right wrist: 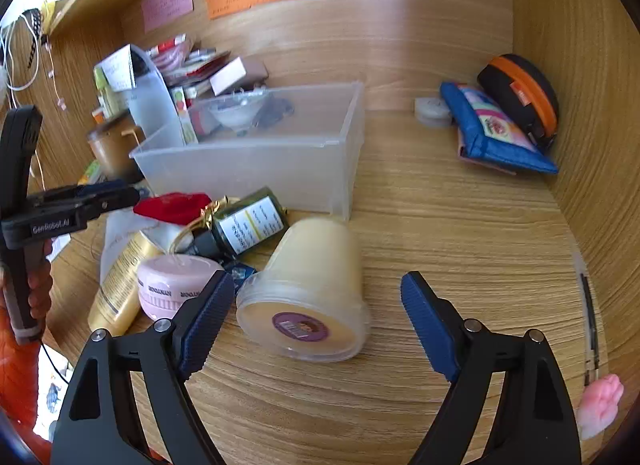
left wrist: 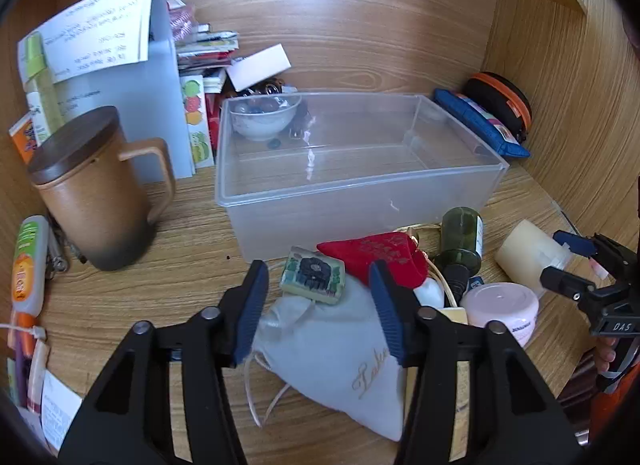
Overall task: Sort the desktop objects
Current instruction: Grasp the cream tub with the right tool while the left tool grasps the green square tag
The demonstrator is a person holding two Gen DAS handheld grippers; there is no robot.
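Note:
A clear plastic bin (left wrist: 360, 185) stands on the wooden desk; it also shows in the right wrist view (right wrist: 256, 169). In front of it lies a pile: a white drawstring pouch (left wrist: 332, 353), a small painted tile (left wrist: 313, 275), a red pouch (left wrist: 376, 253), a dark green bottle (left wrist: 460, 241), a pink jar (left wrist: 502, 305) and a cream tub (left wrist: 528, 253) on its side. My left gripper (left wrist: 320, 305) is open above the white pouch and tile. My right gripper (right wrist: 316, 317) is open, with the cream tub (right wrist: 316, 285) lying between its fingers.
A brown lidded mug (left wrist: 92, 189) stands left of the bin. A white bowl (left wrist: 264, 115) and stacked papers sit behind it. A blue pouch (right wrist: 496, 133) and a black-orange case (right wrist: 520, 93) lean in the right corner. A gold tube (right wrist: 120, 281) lies in the pile.

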